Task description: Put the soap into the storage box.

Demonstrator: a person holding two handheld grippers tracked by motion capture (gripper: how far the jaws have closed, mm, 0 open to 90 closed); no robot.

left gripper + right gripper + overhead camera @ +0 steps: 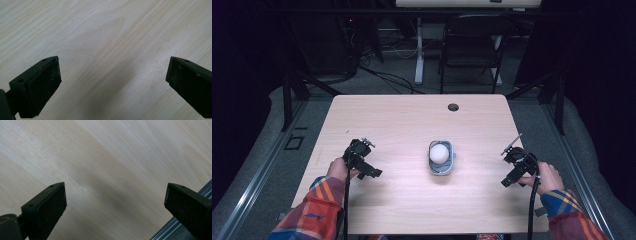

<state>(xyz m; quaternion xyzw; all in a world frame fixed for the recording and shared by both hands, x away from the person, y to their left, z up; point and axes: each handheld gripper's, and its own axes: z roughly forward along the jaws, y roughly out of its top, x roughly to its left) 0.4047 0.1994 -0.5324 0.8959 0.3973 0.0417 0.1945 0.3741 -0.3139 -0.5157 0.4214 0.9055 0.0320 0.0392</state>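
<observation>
A pale wooden table carries a small grey tray near its middle, with a white ball resting in it. The left gripper and right gripper sit well apart on either side, both with jaws spread wide, holding nothing

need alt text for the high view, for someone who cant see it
A small grey container holding a white ball sits near the middle of a light wooden table. A person in plaid sleeves holds the left gripper and the right gripper out to either side, well apart from it. A black chair stands beyond the table.
</observation>
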